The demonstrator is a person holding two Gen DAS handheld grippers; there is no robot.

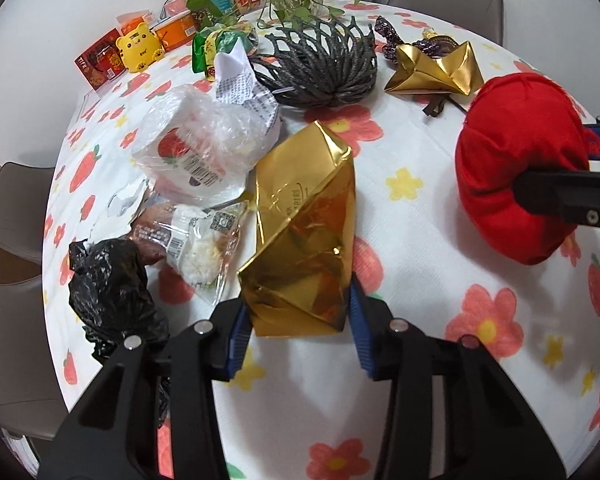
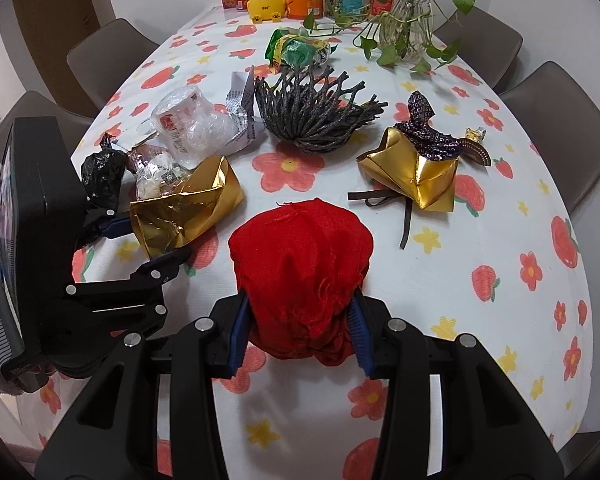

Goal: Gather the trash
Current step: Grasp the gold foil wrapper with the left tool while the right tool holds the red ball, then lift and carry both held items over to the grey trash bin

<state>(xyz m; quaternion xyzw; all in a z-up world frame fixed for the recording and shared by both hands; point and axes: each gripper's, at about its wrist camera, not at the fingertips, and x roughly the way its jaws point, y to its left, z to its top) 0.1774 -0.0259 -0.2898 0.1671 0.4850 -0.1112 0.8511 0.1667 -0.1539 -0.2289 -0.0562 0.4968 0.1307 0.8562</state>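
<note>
Gripping a crumpled gold foil wrapper (image 1: 304,236) in my left tongs (image 1: 298,334), its near end pinched between the blue pads, I hold a red cloth bundle (image 2: 300,276) clamped in my right tongs (image 2: 298,330) above the flowered surface (image 2: 480,320).

Two gold foil wrappers: one near left (image 2: 186,204), one far right (image 2: 414,176). One red cloth bundle (image 2: 300,264). One grey net (image 2: 316,120). One black bag (image 2: 102,178). One yellow tiger figure (image 2: 266,2). One glass vase (image 2: 410,16). Four chairs in right wrist view.
</note>
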